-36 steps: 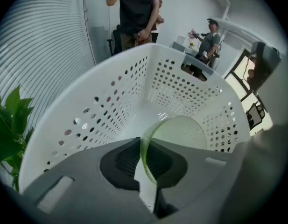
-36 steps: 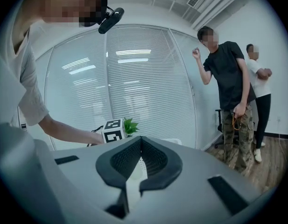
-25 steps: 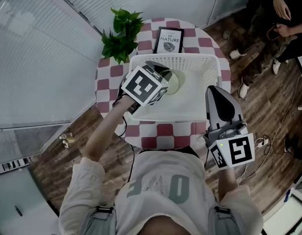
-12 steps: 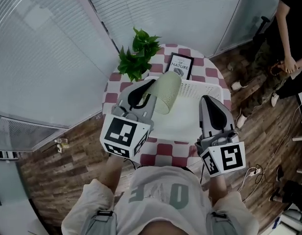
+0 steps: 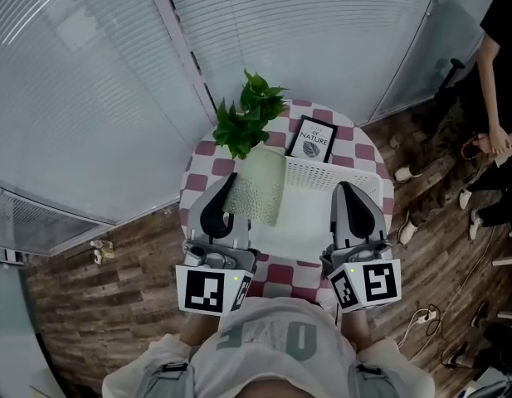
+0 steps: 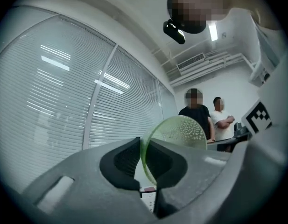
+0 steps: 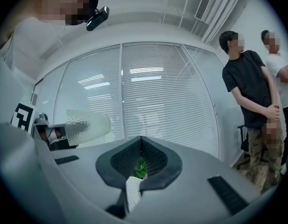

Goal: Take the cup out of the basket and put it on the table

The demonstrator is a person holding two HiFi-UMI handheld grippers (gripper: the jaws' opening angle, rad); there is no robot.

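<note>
Cup (image 5: 260, 189) (translucent pale green, dimpled wall) pinched at its thin rim.

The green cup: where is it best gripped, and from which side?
At the cup's rim, from the open mouth end: one finger inside, one outside the thin wall, as the left gripper holds it now. The body looks too wide to span.

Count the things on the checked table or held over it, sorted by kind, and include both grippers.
Cups: 1, the green cup
Baskets: 1, the white basket
Plants: 1, the plant
Framed prints: 1, the framed print
Grippers: 2, the left gripper and the right gripper
Total: 6
</note>
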